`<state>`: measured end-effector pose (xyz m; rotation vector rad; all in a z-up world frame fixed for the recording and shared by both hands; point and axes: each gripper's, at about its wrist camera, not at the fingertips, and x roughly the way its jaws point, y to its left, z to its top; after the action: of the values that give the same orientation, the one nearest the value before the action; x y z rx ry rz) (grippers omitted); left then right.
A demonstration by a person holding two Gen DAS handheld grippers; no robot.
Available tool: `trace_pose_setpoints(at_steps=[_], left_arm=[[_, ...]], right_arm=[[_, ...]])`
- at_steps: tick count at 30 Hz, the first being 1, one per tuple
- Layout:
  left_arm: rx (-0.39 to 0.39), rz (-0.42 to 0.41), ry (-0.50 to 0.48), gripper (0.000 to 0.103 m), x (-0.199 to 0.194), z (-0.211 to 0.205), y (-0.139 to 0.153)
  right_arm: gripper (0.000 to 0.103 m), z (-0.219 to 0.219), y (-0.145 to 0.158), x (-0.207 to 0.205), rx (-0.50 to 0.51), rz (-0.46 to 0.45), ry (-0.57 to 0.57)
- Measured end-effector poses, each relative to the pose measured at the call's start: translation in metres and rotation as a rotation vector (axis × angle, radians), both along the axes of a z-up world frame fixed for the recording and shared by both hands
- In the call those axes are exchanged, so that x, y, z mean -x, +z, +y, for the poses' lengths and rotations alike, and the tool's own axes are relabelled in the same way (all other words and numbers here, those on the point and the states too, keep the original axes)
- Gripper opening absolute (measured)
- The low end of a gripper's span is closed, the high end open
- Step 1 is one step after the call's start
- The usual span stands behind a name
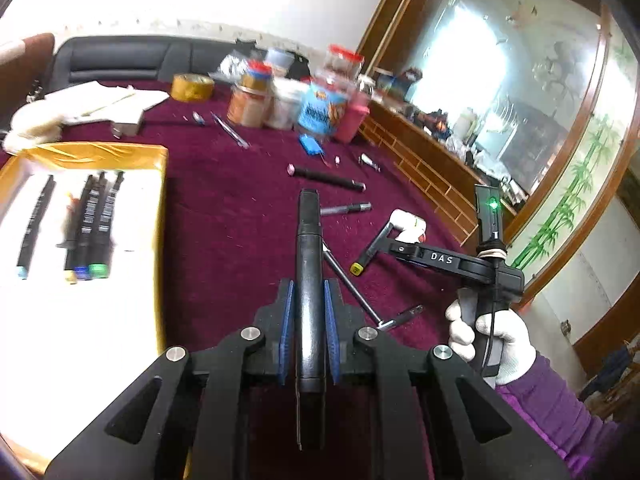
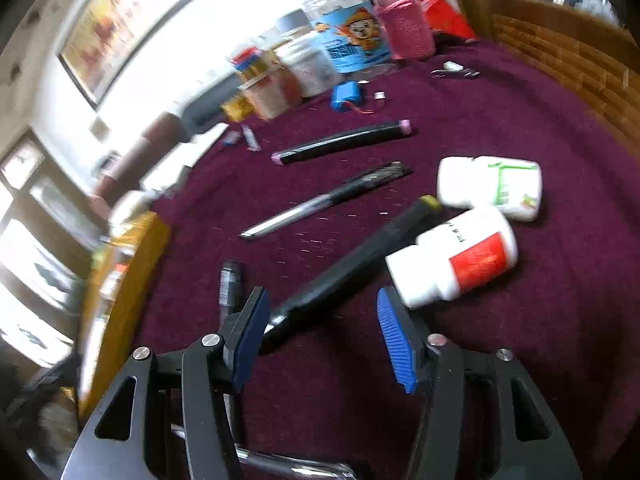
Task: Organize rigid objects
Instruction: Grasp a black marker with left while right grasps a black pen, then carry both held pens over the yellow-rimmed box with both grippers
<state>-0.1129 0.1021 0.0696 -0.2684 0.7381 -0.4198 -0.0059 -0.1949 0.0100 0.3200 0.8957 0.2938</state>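
Observation:
My left gripper (image 1: 309,300) is shut on a black marker (image 1: 309,248) and holds it above the maroon tablecloth (image 1: 224,208). To its left a white tray with a yellow rim (image 1: 162,184) holds several black markers (image 1: 86,224) side by side. My right gripper (image 2: 320,320) is open, low over the cloth, with a yellow-capped black marker (image 2: 352,264) lying between its blue pads (image 2: 394,344). Two white pill bottles (image 2: 456,260) lie just right of that marker. A pink-capped marker (image 2: 344,142) and pens (image 2: 320,202) lie farther off. The right gripper also shows in the left wrist view (image 1: 432,258), held by a gloved hand.
Jars, a blue-labelled tub (image 2: 352,44) and a pink container (image 2: 404,24) crowd the far edge of the table. A tape roll (image 1: 192,86) and white cloths (image 1: 80,106) lie at the far left. A wooden ledge (image 1: 432,160) borders the right side. A small blue battery pack (image 2: 347,95) lies near the jars.

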Motion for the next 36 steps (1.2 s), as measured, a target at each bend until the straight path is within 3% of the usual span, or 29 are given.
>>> trace_pose_setpoints(at_steps=[4,7,11,16,20,23,25,29,36], left_arm=[[0.022,-0.022,0.033,0.012,0.017,0.026,0.004],[0.075,0.006,0.056,0.012,0.019,0.044,-0.005],[0.134,0.033,0.097,0.012,0.022,0.068,-0.012],[0.148,0.022,0.148,0.012,0.033,0.096,-0.009],[0.182,0.024,0.182,0.012,0.040,0.118,-0.009],[0.187,0.017,0.205,0.012,0.045,0.126,-0.010],[0.189,0.016,0.220,0.012,0.046,0.130,-0.010],[0.181,0.009,0.252,0.012,0.048,0.142,-0.008],[0.114,-0.004,0.315,0.012,0.046,0.176,0.001]], right_arm=[[0.049,0.024,0.030,0.019,0.045,-0.084,0.037],[0.049,0.063,0.040,0.021,0.128,-0.100,0.136],[0.049,0.113,0.030,0.009,0.283,-0.075,0.237],[0.047,0.131,0.012,-0.001,0.343,-0.026,0.253],[0.028,0.129,0.001,-0.009,0.316,0.031,0.240],[0.025,0.131,0.001,-0.006,0.339,0.012,0.233],[0.012,0.131,0.001,-0.002,0.377,0.001,0.229],[0.012,0.123,0.003,-0.001,0.323,0.014,0.209],[0.012,0.104,0.030,0.005,0.006,0.026,0.232]])
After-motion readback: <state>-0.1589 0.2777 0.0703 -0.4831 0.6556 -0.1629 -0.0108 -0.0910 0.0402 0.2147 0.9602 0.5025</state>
